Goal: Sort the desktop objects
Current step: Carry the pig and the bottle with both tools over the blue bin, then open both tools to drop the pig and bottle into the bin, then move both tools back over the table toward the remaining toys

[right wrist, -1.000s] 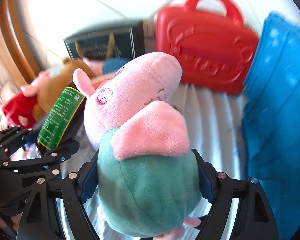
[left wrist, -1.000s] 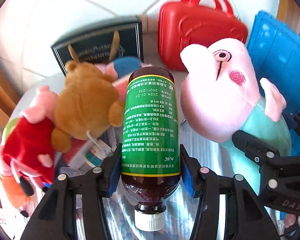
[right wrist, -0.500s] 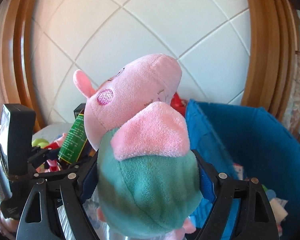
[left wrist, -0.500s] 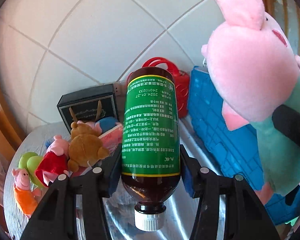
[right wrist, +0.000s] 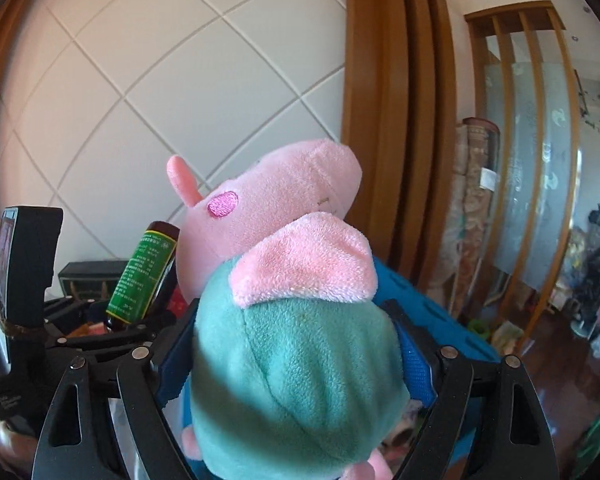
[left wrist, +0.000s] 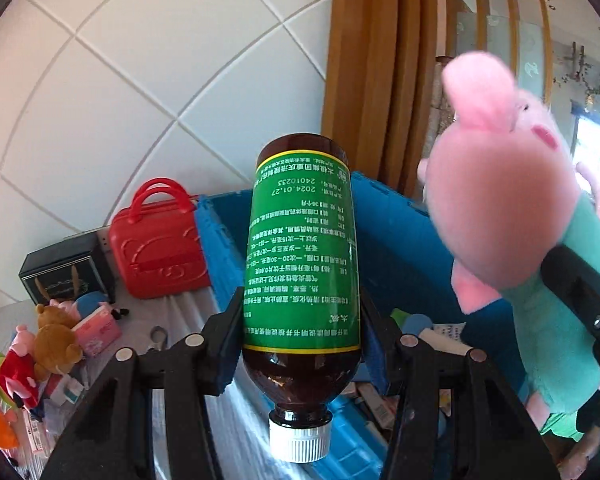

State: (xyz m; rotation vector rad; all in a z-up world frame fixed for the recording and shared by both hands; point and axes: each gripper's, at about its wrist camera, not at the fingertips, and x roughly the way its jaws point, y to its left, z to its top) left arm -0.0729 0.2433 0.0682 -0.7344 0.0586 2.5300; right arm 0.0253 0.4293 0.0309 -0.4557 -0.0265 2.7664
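Your left gripper pinches the brown bottle by its green label, white cap toward the camera, base pointing to 12 o'clock over the blue bin. Your right gripper holds the pig plush around its teal belly; its jaws have just been opening, yet the blue pads still touch the plush on both sides, snout aimed at 1 o'clock. From the left wrist view the plush hangs at 3 o'clock of the bottle, the red case and black box stand at 9 o'clock, and small toys lie on the table at 8 o'clock.
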